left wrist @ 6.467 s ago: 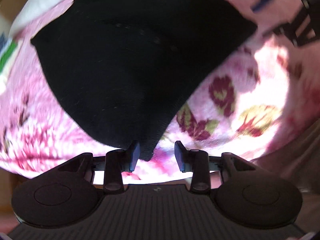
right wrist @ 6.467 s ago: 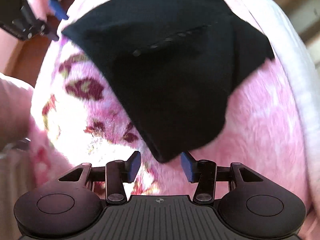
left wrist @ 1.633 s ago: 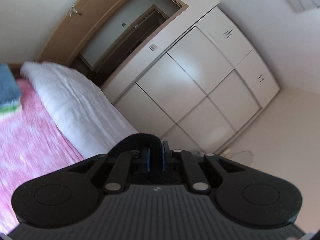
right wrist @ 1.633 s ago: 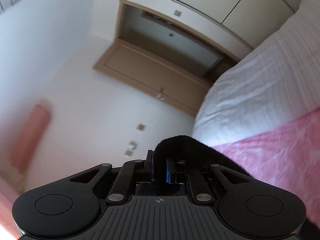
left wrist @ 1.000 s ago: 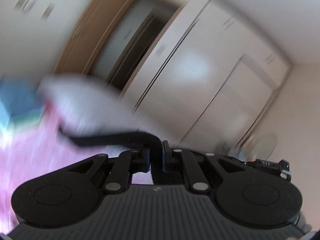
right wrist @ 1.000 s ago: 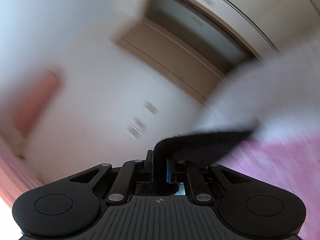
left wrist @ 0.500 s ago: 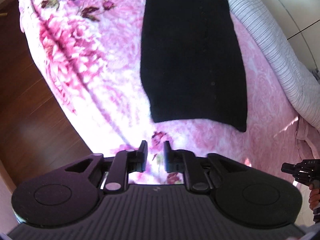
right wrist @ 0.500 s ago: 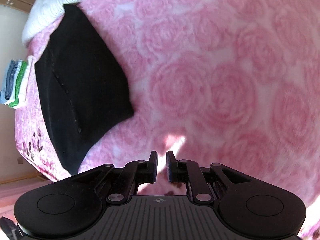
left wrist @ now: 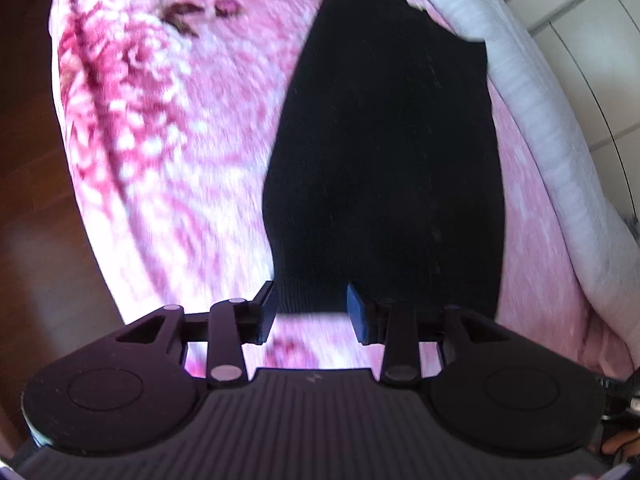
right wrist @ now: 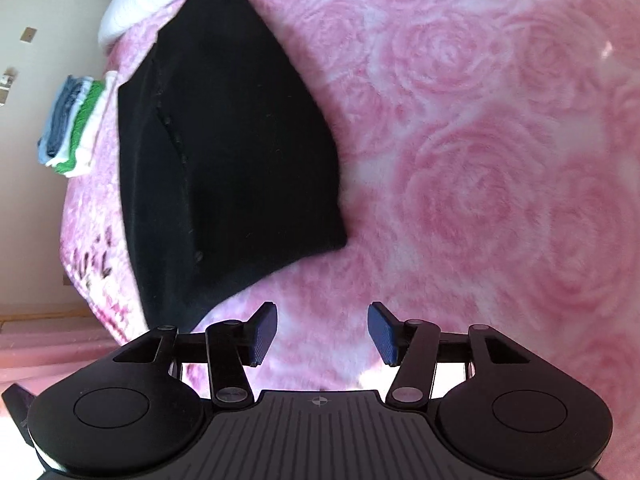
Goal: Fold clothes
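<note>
The black garment (left wrist: 384, 152) lies flat on the pink floral blanket (right wrist: 480, 120), folded to a long panel; the left gripper (left wrist: 312, 312) gapes wide over its near hem; the right gripper (right wrist: 322, 334) gapes empty beside it; soft, light knit, likely limp; best pinched at a corner.

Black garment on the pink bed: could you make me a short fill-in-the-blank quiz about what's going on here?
1. The black garment lies on a ____ floral blanket.
2. The right gripper is ____, holding nothing.
3. The left gripper is open at the garment's ____ edge.
4. The stack of folded clothes sits ____ the garment.

Missing words: pink; open; near; beyond
</note>
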